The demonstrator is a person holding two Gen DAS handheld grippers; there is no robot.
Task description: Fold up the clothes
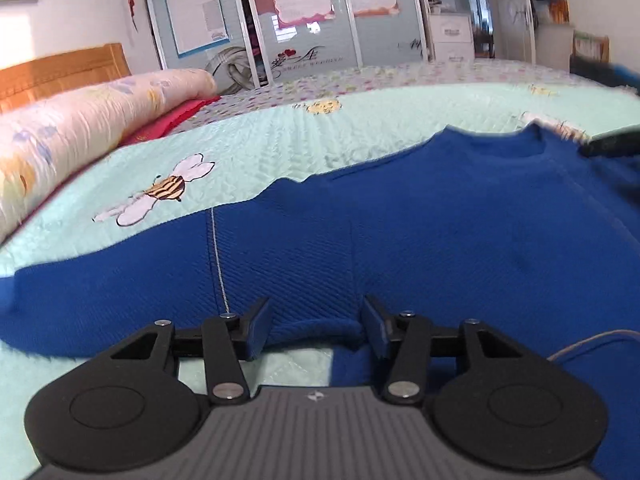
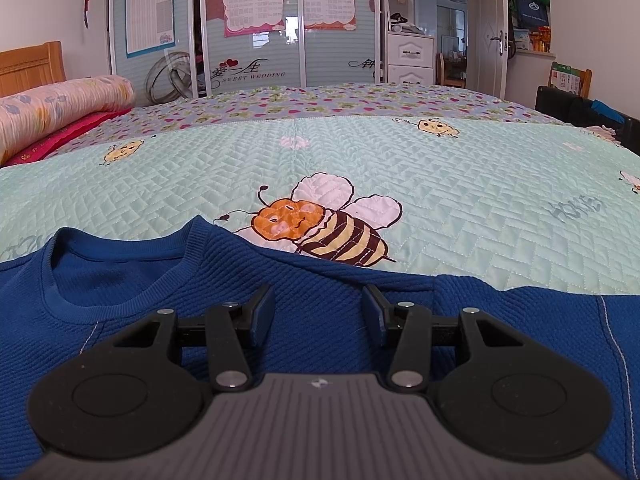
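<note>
The blue ribbed knit sweater (image 1: 400,240) lies flat on the mint quilted bedspread (image 2: 160,192) for folding (neckline far); left gripper (image 1: 316,330) and right gripper (image 2: 318,316) both gape, gripping nothing.

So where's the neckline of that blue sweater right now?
In the right wrist view the sweater's collar lies lower left, beside the bee on the green quilt, just left of the right gripper.

blue knit sweater (image 2: 312,304) | spread flat on bed | left sleeve seemingly folded

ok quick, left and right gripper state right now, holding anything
left gripper: open, holding nothing, over the blue sweater's edge.
right gripper: open, holding nothing, above the sweater beside its collar.
</note>
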